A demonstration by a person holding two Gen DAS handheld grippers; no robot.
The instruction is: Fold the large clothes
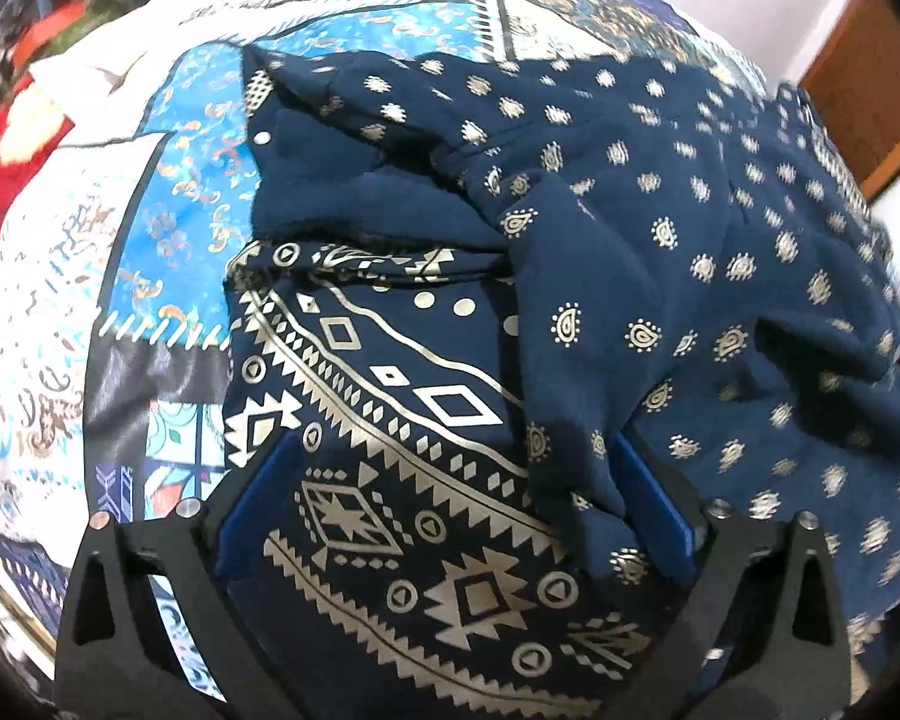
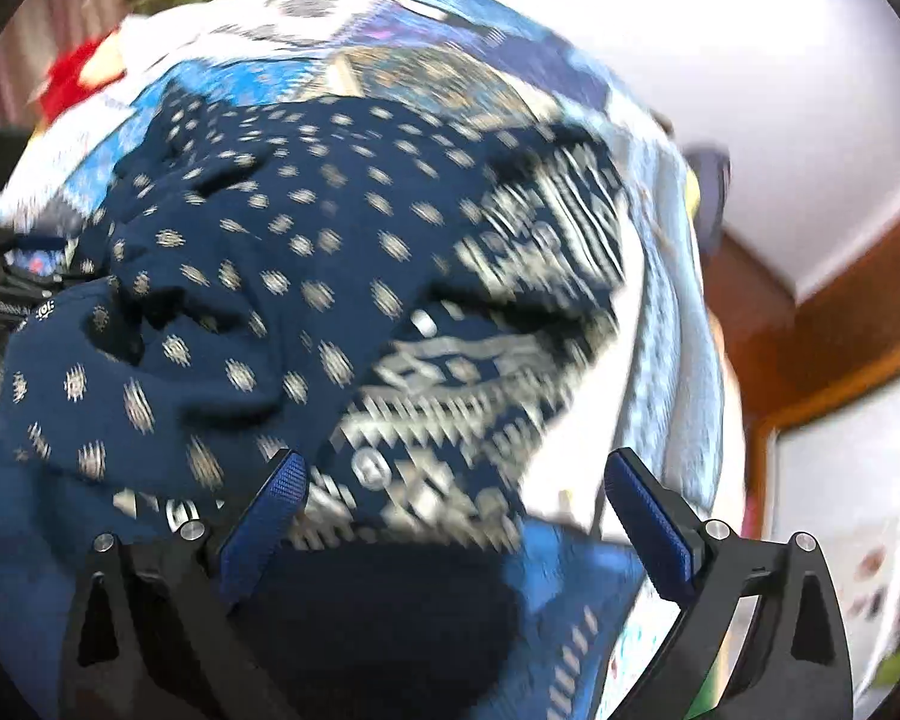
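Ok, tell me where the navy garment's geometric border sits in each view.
Left wrist: geometric border lower centre, between the open fingers.
Right wrist: border centre right, blurred, above the open fingers.
Shared landmark: blue patchwork quilt under the garment.

Big dark blue garment [image 1: 600,276] lies crumpled on patchwork bed cover; cloth soft, thin, full of folds and bumps; most of it dotted with small pale paisley shapes; one wide band shows pale zigzags, diamonds and circles, spread flatter, nearest left camera; dotted part folded over band's edge; small white snap button near far left corner; plain blue inside of cloth shows there too; in right view same garment [image 2: 306,276] heaped, blurred, patterned band on right side, dotted lump on left.
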